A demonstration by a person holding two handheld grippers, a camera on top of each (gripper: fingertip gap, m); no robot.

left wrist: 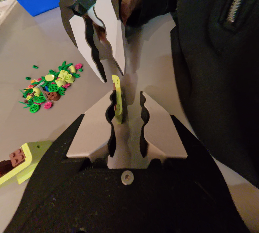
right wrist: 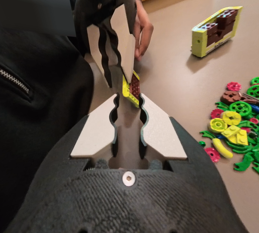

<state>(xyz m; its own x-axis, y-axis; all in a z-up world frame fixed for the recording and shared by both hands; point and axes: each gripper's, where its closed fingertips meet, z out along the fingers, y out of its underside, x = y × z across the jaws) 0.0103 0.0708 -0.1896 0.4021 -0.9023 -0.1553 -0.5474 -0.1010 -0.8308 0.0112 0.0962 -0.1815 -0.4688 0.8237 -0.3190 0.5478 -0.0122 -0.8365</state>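
On the beige table (left wrist: 35,41), at the left, lies a pile of small green, yellow and pink bricks (left wrist: 50,86). Beside it the left gripper (left wrist: 126,93) has its fingers apart, and a thin lime plate with brown tiles (left wrist: 118,100) leans against its left finger. The right gripper (right wrist: 129,95) faces it, also parted, its right finger touching the same plate. Farther right stands a lime box of brown bricks (right wrist: 215,30).

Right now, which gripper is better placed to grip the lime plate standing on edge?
Left, probably. The lime plate already stands between the open fingers of the left gripper, against one of them; the right gripper, also open, only meets its near edge at one fingertip.
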